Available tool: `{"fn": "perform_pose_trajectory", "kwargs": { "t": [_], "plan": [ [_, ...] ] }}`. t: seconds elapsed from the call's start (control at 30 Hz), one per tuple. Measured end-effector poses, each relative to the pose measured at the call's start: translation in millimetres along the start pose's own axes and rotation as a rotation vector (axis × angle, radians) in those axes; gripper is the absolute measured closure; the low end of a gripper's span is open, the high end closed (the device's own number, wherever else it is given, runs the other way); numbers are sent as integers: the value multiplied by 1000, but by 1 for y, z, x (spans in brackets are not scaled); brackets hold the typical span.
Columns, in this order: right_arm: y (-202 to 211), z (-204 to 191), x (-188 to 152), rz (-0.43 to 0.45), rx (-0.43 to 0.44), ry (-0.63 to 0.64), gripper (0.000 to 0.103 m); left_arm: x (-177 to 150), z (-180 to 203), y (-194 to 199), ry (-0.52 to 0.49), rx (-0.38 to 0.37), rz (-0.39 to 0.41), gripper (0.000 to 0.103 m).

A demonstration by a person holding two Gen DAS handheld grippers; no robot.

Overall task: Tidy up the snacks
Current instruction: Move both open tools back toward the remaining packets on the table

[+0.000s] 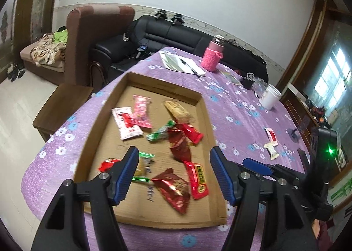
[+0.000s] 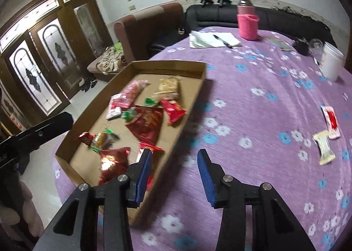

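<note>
The cardboard tray sits at the table's near-left edge, on the purple floral tablecloth. It holds loose snack packets: pink, white-and-red, beige, green and several red ones. Two more packets, a red-and-white one and a cream one, lie on the cloth toward the right edge, well apart from the tray. The left gripper hangs over the tray's near end, jaws spread, nothing between them. The right gripper hangs over the tray's right wall, jaws spread and empty.
</note>
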State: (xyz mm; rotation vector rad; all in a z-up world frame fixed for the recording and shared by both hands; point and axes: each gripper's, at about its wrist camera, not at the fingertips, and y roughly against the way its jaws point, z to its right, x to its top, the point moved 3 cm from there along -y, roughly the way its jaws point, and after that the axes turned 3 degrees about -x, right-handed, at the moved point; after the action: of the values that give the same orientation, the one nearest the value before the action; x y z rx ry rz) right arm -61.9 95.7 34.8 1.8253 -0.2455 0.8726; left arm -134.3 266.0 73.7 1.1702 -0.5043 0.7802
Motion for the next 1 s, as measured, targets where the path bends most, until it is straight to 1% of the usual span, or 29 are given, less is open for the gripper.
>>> {"fn": "perform_pose_trajectory", "kwargs": {
  "t": [0.17, 0.27, 0.33, 0.5, 0.7, 1.0],
  "plan": [
    [8, 21, -7, 6, -11, -41, 56, -5, 29, -7, -72, 4, -28, 36],
    [13, 29, -11, 12, -23, -54, 55, -9, 47, -10, -135, 27, -36, 36],
    [15, 33, -12, 15, -30, -57, 51, -11, 56, -13, -172, 48, -41, 36],
    [21, 42, -17, 25, -43, -62, 51, -17, 72, -18, -246, 100, -53, 35],
    [22, 49, -21, 21, -45, -76, 49, -23, 82, -23, -296, 149, -72, 35],
    [22, 55, -23, 15, -52, -78, 49, -27, 86, -32, -330, 195, -95, 34]
  ]
}}
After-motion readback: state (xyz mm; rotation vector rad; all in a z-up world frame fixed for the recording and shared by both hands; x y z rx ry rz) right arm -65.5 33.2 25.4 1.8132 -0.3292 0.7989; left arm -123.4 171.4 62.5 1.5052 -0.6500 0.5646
